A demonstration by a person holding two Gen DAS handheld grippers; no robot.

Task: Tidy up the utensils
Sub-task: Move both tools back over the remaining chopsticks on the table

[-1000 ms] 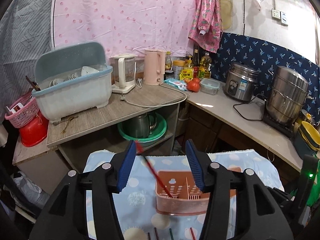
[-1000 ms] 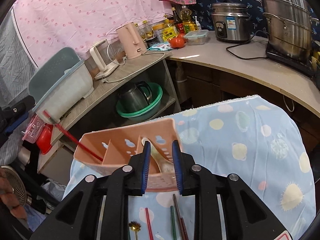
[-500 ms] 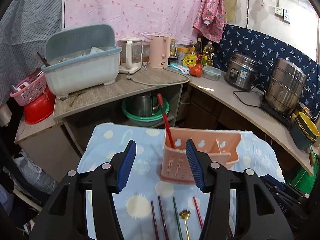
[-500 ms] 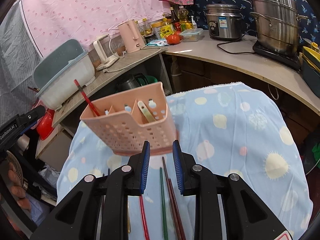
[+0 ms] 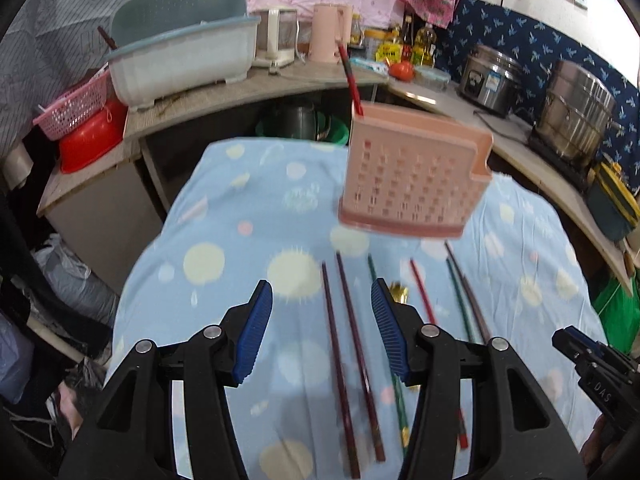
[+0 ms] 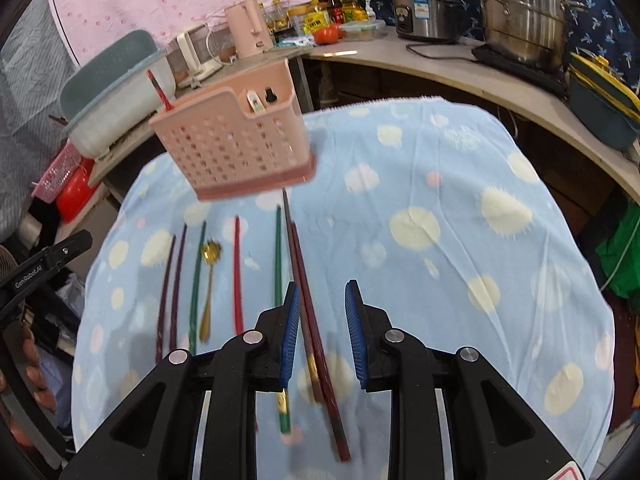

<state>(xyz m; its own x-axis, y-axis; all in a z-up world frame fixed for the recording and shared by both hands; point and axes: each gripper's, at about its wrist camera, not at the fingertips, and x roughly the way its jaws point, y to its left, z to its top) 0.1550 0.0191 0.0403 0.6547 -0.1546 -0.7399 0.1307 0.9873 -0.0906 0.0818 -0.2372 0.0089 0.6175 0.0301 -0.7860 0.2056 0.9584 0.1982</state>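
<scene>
A pink perforated utensil holder stands on the blue dotted cloth, with one red chopstick upright in its left compartment. It also shows in the right wrist view. Several chopsticks and a gold spoon lie in a row on the cloth in front of it. My left gripper is open and empty above two dark red chopsticks. My right gripper is open and empty above a dark red pair.
Behind the cloth is a wooden counter with a blue-grey dish bin, blender and pink kettle. A rice cooker and a steel pot stand on the right counter. A pink basket and red bowl sit at left.
Both grippers have pulled back and tilted down toward the cloth, so the row of chopsticks and spoon now lies under them. The holder now appears farther away.
</scene>
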